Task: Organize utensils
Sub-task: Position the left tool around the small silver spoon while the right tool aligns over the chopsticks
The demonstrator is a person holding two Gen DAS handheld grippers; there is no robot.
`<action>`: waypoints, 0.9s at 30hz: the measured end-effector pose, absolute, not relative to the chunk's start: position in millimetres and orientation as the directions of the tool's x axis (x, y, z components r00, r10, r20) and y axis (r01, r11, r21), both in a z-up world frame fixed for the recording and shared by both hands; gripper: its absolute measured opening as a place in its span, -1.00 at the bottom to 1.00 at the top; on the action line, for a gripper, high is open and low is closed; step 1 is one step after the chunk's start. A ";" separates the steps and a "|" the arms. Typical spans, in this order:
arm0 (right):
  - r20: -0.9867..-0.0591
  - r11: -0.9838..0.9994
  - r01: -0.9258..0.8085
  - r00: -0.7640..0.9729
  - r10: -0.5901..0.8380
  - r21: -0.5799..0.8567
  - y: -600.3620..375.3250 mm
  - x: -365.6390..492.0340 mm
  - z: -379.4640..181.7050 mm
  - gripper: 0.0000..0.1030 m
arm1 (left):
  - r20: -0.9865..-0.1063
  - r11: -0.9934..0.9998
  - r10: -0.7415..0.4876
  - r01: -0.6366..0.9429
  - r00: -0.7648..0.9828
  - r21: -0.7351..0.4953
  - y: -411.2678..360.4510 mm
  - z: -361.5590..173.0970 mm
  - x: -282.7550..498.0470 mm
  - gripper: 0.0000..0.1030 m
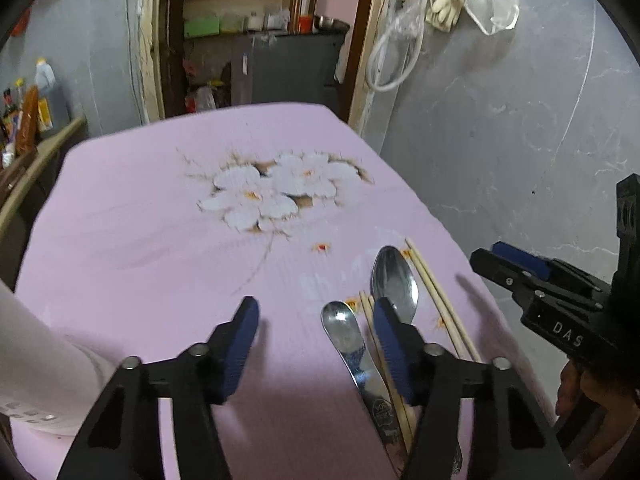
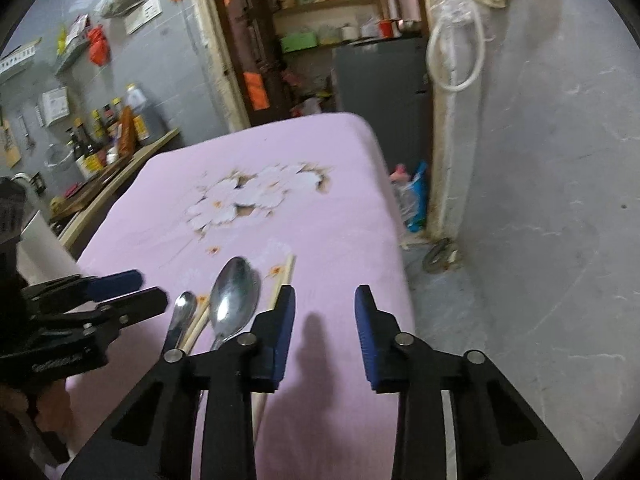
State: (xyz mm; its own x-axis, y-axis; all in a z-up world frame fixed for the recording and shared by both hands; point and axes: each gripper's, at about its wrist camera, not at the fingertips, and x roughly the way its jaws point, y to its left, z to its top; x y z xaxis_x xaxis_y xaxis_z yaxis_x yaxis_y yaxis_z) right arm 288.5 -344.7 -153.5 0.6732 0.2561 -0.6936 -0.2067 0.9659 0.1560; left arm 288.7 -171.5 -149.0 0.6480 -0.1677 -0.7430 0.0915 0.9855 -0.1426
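On the pink floral tablecloth (image 1: pixel 140 240) lie a large steel spoon (image 1: pixel 394 276), a small steel spoon (image 1: pixel 344 328) and wooden chopsticks (image 1: pixel 440 300), with more chopsticks (image 1: pixel 370 320) between the spoons. My left gripper (image 1: pixel 316 316) hovers open over the cloth. The small spoon is just inside its right finger (image 1: pixel 390 340), and no pad touches it. My right gripper (image 2: pixel 324 300) is open over bare cloth, to the right of the large spoon (image 2: pixel 234 296), small spoon (image 2: pixel 184 308) and chopsticks (image 2: pixel 286 272). Each gripper appears in the other's view: left gripper (image 2: pixel 148 288), right gripper (image 1: pixel 486 252).
A white container (image 1: pixel 40 360) stands at the table's near left corner, also seen as the white container (image 2: pixel 40 248). The table's right edge (image 2: pixel 400 264) drops to a grey floor. A counter with bottles (image 2: pixel 108 132) runs along the left. A doorway with shelves lies beyond.
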 end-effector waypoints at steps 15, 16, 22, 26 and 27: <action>-0.739 0.952 -0.265 0.609 0.287 0.152 -333.2 289.3 -165.2 -0.56 | -0.784 0.967 -0.252 0.133 0.567 -0.215 -175.6 -170.6 310.5 -0.47; -0.741 0.953 -0.267 0.609 0.282 0.144 -332.6 288.7 -165.6 -0.56 | -0.784 0.967 -0.254 0.137 0.567 -0.214 -176.5 -171.0 311.5 -0.47; -0.759 0.959 -0.283 0.617 0.208 0.033 -319.1 285.6 -161.6 -0.55 | -0.787 0.971 -0.239 0.144 0.569 -0.191 -180.7 -170.7 312.8 -0.47; -0.766 0.953 -0.302 0.621 0.166 -0.038 -310.3 282.4 -158.2 -0.55 | -0.788 0.973 -0.231 0.146 0.570 -0.180 -182.0 -170.6 312.3 -0.48; -0.766 0.952 -0.304 0.623 0.160 -0.048 -310.4 281.0 -157.5 -0.55 | -0.789 0.973 -0.228 0.148 0.570 -0.175 -183.0 -170.5 312.1 -0.48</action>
